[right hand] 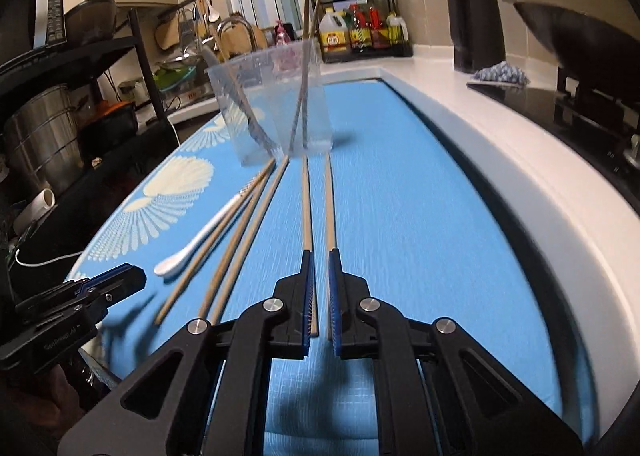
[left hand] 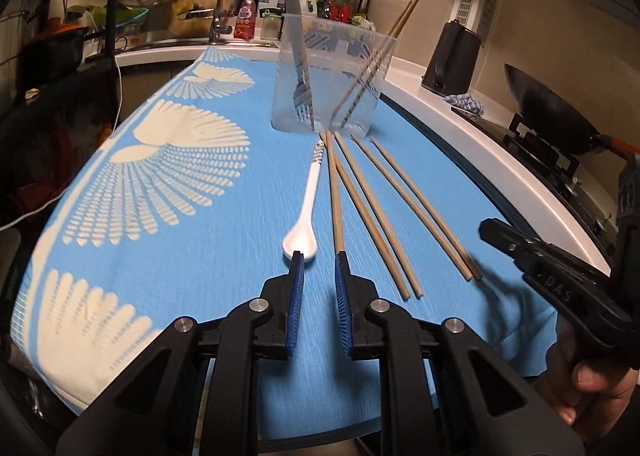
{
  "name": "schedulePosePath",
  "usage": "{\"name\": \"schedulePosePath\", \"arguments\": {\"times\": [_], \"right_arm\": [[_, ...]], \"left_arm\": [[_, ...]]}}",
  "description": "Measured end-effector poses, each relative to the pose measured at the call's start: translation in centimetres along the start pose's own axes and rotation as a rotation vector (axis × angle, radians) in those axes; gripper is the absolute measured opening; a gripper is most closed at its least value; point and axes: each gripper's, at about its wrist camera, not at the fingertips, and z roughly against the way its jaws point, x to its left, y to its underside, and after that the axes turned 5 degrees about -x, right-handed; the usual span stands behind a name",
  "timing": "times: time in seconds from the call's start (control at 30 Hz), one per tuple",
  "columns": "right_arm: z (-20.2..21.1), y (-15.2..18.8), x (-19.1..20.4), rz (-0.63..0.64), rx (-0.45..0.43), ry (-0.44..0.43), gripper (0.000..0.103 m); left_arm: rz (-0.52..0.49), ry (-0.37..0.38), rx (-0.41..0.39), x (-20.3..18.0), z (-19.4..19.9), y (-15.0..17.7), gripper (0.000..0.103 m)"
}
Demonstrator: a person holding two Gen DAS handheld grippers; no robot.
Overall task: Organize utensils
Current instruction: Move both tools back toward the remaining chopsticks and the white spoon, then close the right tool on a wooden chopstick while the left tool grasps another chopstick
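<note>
A clear plastic container (left hand: 332,84) (right hand: 272,108) stands on the blue patterned cloth (left hand: 200,256) and holds a fork and two chopsticks. In front of it lie a white spoon (left hand: 308,208) (right hand: 200,240) and several wooden chopsticks (left hand: 376,216). My left gripper (left hand: 319,256) is low over the cloth with a narrow gap and nothing between its pads. Its tips sit at the spoon's bowl and at the near end of one chopstick. My right gripper (right hand: 320,254) (left hand: 492,230) is shut to a slit just above the two rightmost chopsticks (right hand: 318,208), which run in line with its fingers.
A white counter edge (right hand: 500,160) borders the cloth on the right, with a black stove and wok (left hand: 560,112) beyond. A black jug (left hand: 452,60) stands farther back. A sink tap (left hand: 214,4) and a bottle rack (right hand: 360,32) are at the rear.
</note>
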Motion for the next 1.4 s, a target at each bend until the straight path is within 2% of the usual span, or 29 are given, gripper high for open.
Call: {"name": "schedulePosePath", "arguments": {"times": [0.13, 0.37, 0.87, 0.97, 1.07, 1.4], "right_arm": [[-0.7, 0.7, 0.3, 0.022, 0.011, 0.013, 0.009], [-2.1, 1.6, -0.2, 0.029, 0.054, 0.032, 0.01], [-1.8, 1.8, 0.2, 0.084, 0.037, 0.062, 0.01], [-1.7, 1.8, 0.3, 0.083, 0.04, 0.064, 0.007], [-1.4, 1.9, 0.1, 0.069, 0.04, 0.068, 0.007], [-0.5, 2.5, -0.2, 0.056, 0.024, 0.097, 0.007]], "left_arm": [[0.014, 0.003, 0.006, -0.2, -0.6, 0.6, 0.016], [-0.041, 0.01, 0.001, -1.3, -1.1, 1.0, 0.017], [-0.154, -0.075, -0.04, -3.1, -2.0, 1.6, 0.016], [-0.162, -0.073, -0.044, -3.2, -1.9, 1.6, 0.014], [-0.162, -0.081, -0.04, -2.9, -1.8, 1.5, 0.006], [-0.154, -0.133, -0.052, -1.6, -1.3, 1.6, 0.006]]}}
